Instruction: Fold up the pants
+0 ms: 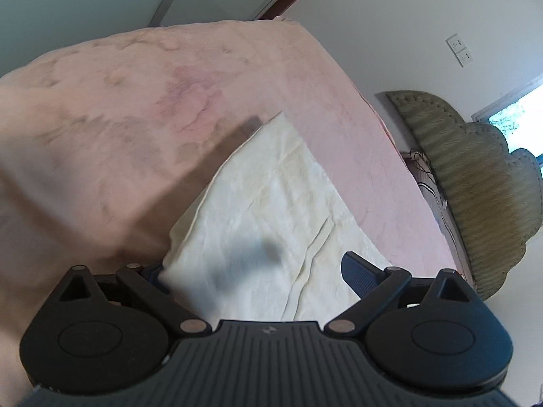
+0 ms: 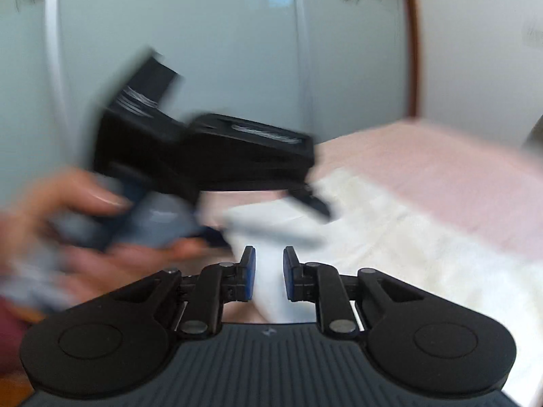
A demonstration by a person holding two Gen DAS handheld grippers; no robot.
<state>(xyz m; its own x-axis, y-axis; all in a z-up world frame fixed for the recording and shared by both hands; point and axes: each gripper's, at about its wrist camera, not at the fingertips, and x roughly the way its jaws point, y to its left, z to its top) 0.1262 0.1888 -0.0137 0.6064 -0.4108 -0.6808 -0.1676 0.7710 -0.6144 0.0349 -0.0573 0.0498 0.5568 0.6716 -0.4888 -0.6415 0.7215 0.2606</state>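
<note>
On pink bed, white pants, left hand-held gripper released, right hand-held gripper pinching blurred pants.

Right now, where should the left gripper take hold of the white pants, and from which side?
The near layered edge of the white pants, coming in low from the near side. They lie flat on the pink bed cover, and that edge sits between the left gripper's open fingers.

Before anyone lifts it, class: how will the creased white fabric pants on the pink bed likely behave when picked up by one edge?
The creased white fabric pants look thin and wrinkled, so they will probably drape limply, not hold shape. Lying in flat layers on the pink bedspread, they seem light, and the layers may slide apart.
</note>
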